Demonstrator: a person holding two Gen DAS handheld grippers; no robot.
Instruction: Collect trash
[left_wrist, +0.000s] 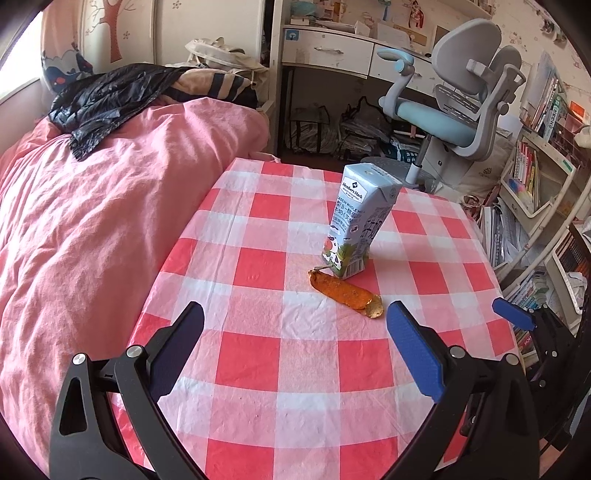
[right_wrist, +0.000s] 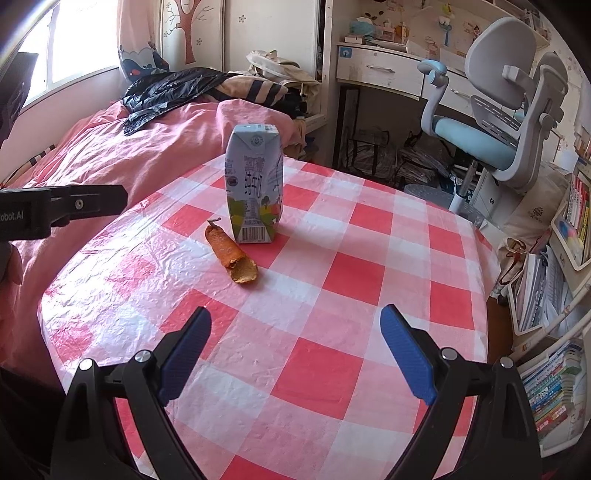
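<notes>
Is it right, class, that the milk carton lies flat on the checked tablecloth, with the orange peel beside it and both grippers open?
Not quite. The milk carton stands upright, as the right wrist view shows. The orange peel does lie beside it on the tablecloth, and both grippers are open.

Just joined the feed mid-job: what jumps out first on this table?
A pale blue milk carton stands upright mid-table on the red-and-white checked cloth. An orange peel lies just in front of it, one end at the carton's base. Both tongs, left and right, are open and empty, short of both.
</notes>
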